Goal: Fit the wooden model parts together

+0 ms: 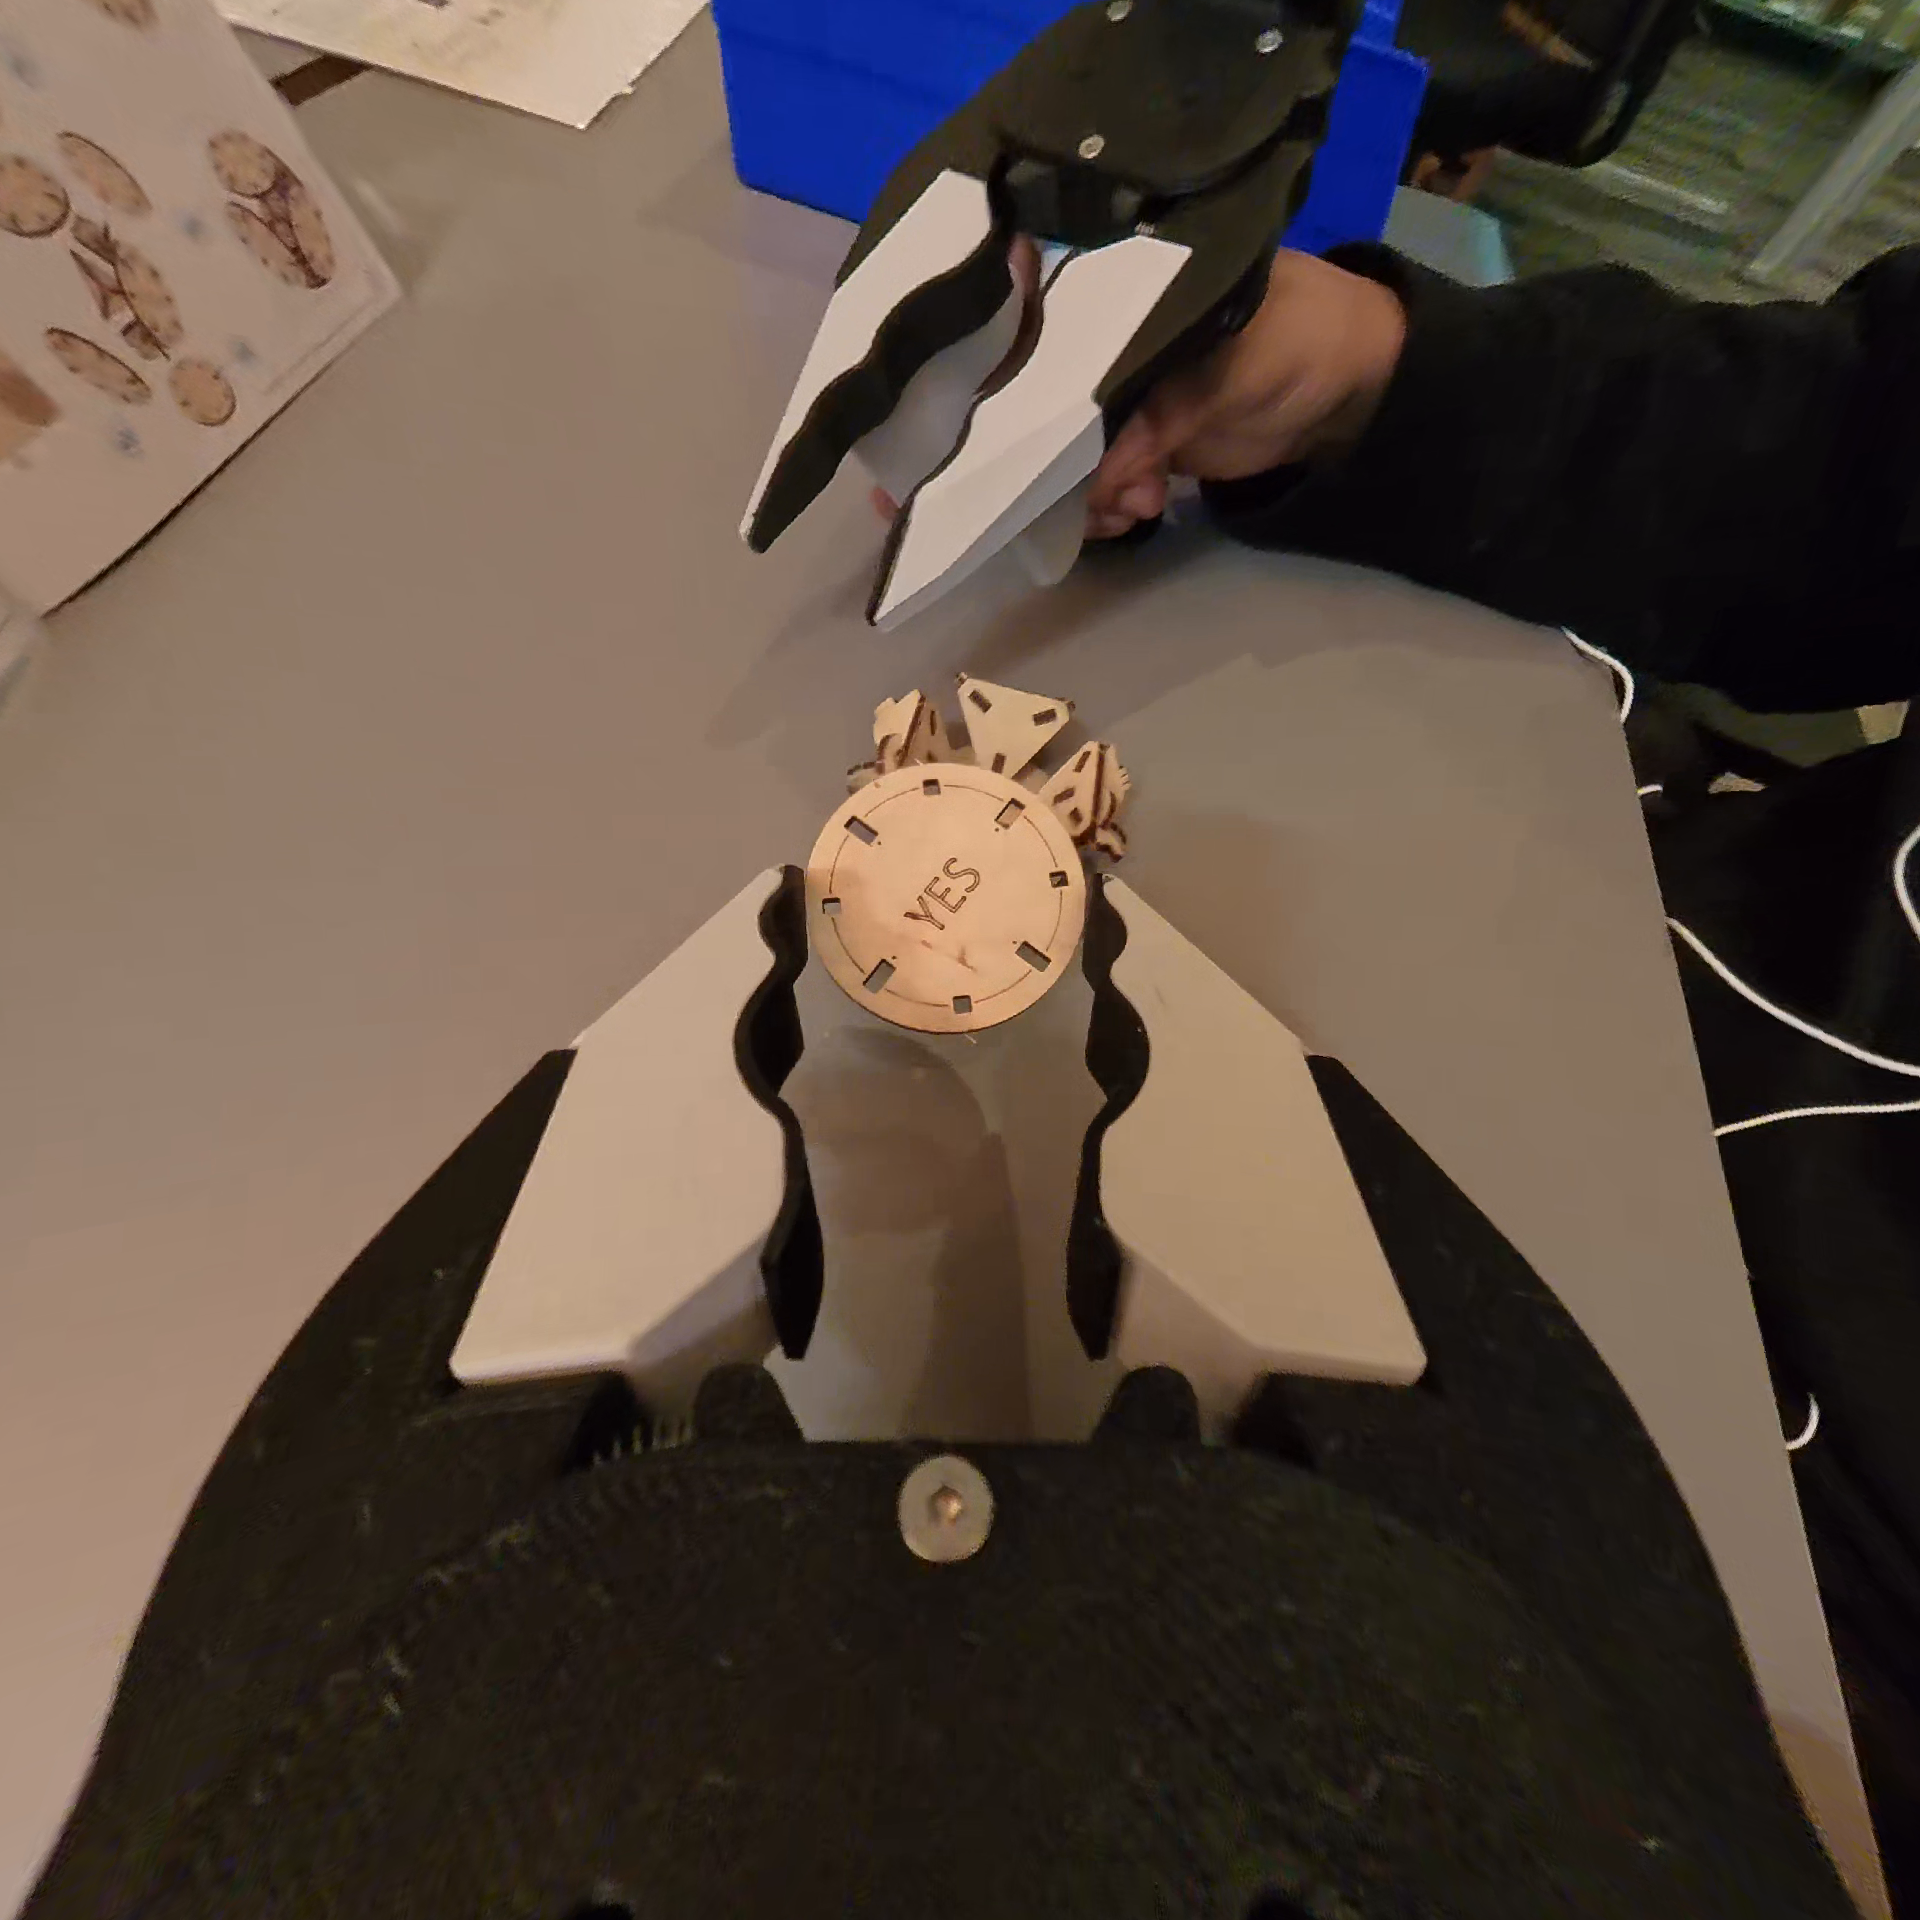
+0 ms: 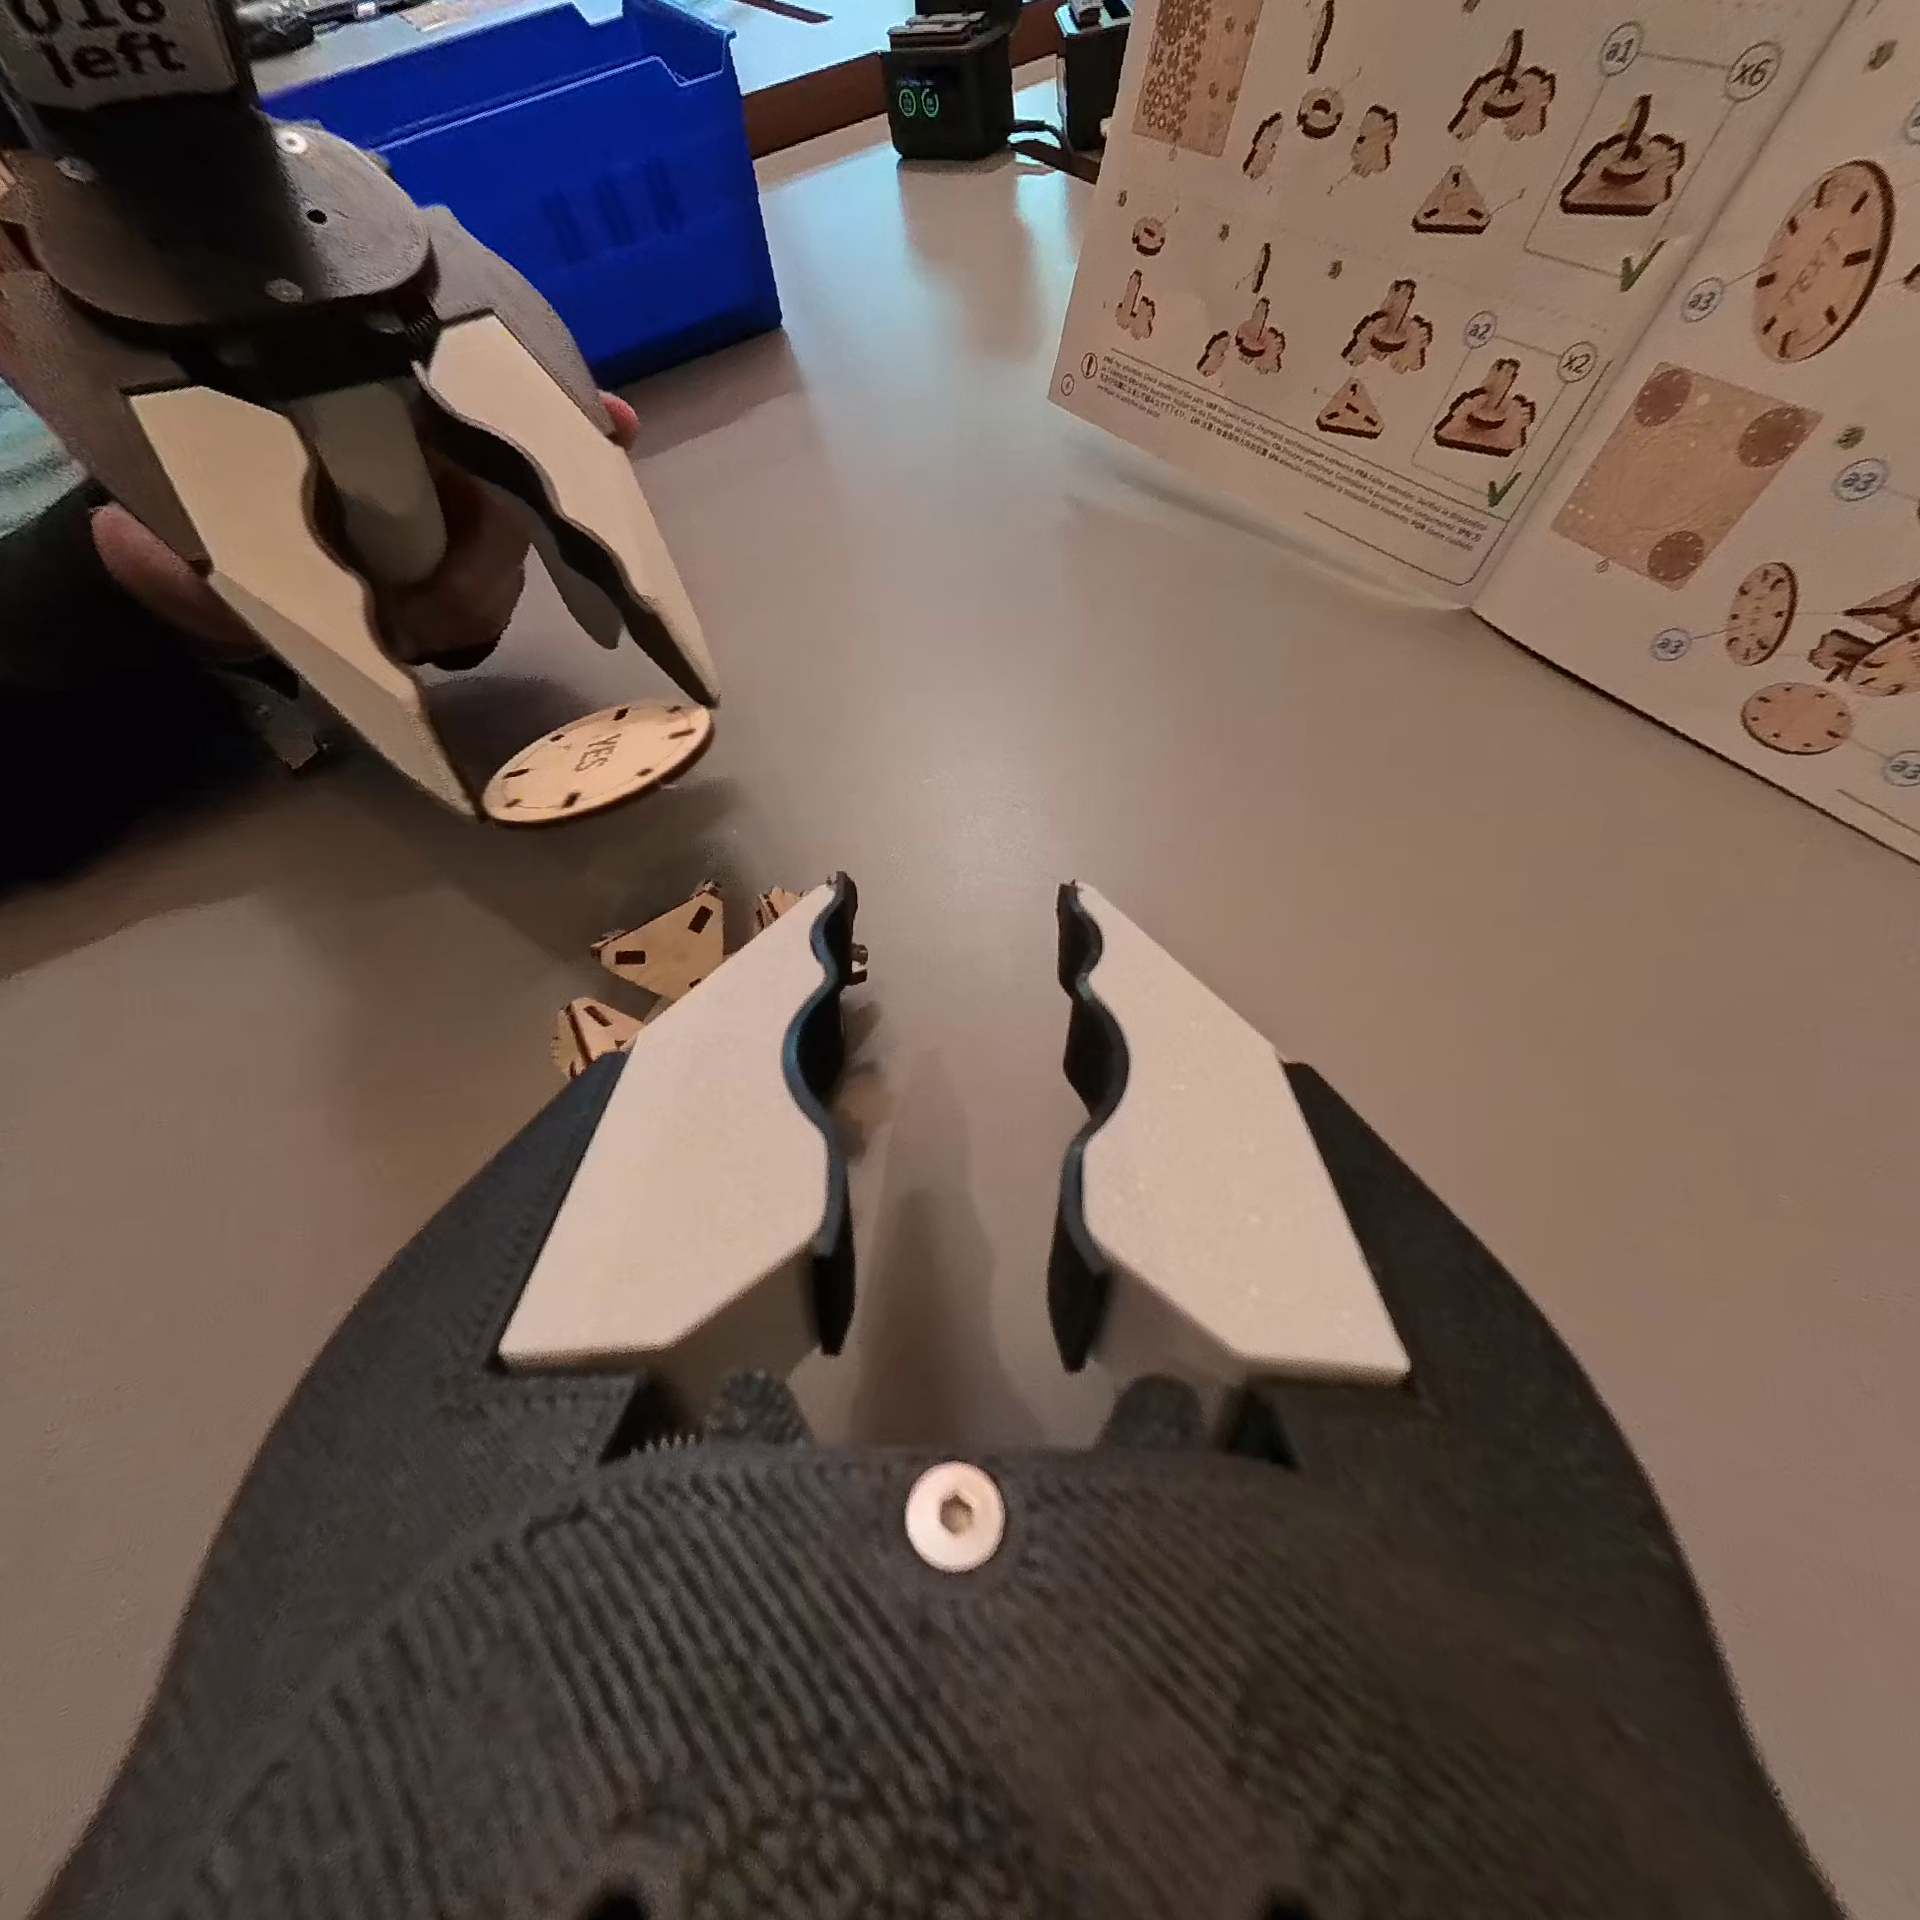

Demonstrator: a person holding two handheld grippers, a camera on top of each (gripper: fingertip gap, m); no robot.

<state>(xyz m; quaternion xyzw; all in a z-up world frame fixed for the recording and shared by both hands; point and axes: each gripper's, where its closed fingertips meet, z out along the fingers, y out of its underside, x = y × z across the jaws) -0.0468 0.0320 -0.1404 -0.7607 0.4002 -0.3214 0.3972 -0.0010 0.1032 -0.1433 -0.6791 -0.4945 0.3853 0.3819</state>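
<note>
My left gripper (image 1: 943, 883) is shut on a round wooden disc (image 1: 945, 914) with small slots around its rim, pinched edge to edge at the fingertips. The right wrist view shows that gripper (image 2: 587, 750) holding the disc (image 2: 597, 764) tilted a little above the grey table (image 2: 1143, 727). Small triangular wooden pieces (image 1: 1013, 717) lie on the table just beyond the disc. My right gripper (image 2: 956, 891) is open with nothing between its pads, and it hovers over the table beside those pieces (image 2: 670, 940). It also shows in the left wrist view (image 1: 821, 577), held by a hand.
An open instruction booklet (image 2: 1455, 312) stands at the right of the right wrist view, and it shows in the left wrist view (image 1: 135, 260) too. A blue bin (image 2: 582, 177) sits at the back. Black devices (image 2: 945, 94) stand behind. A white cord (image 1: 1766, 1018) hangs off the table's right edge.
</note>
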